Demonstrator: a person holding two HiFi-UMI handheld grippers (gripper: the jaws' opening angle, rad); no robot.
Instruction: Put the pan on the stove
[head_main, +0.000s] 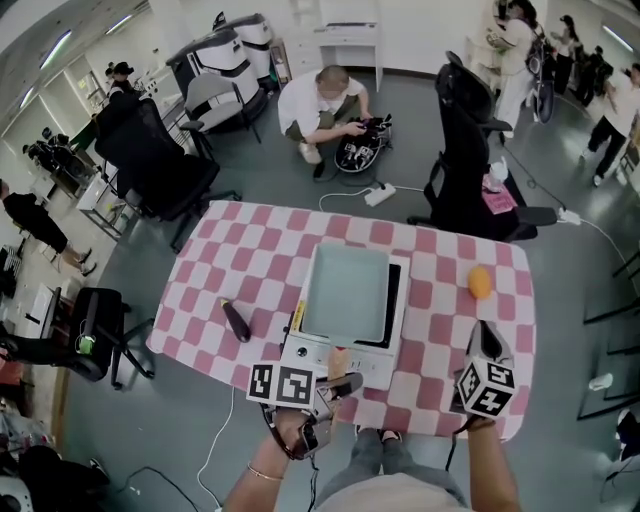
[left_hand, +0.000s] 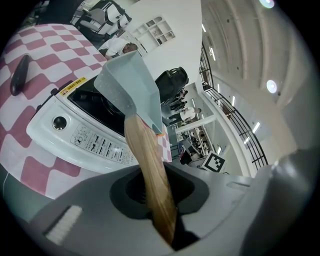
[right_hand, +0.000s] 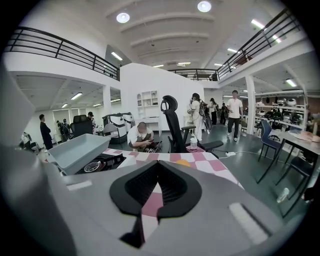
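A pale grey-blue square pan (head_main: 345, 292) with a wooden handle (head_main: 338, 362) hangs tilted just over the white stove (head_main: 335, 352) in the middle of the checkered table. My left gripper (head_main: 335, 385) is shut on that handle (left_hand: 150, 170) at the table's front edge. In the left gripper view the pan (left_hand: 127, 82) stands above the stove's black top and control panel (left_hand: 75, 132). My right gripper (head_main: 482, 345) hovers over the table's front right, shut on nothing. Its view shows the pan (right_hand: 80, 150) at the left, raised off the stove (right_hand: 102, 163).
An orange (head_main: 480, 283) lies on the cloth right of the stove. Left of the stove lies a black oblong object (head_main: 236, 320). Office chairs (head_main: 465, 160) stand behind the table, and a person (head_main: 322, 105) crouches on the floor beyond.
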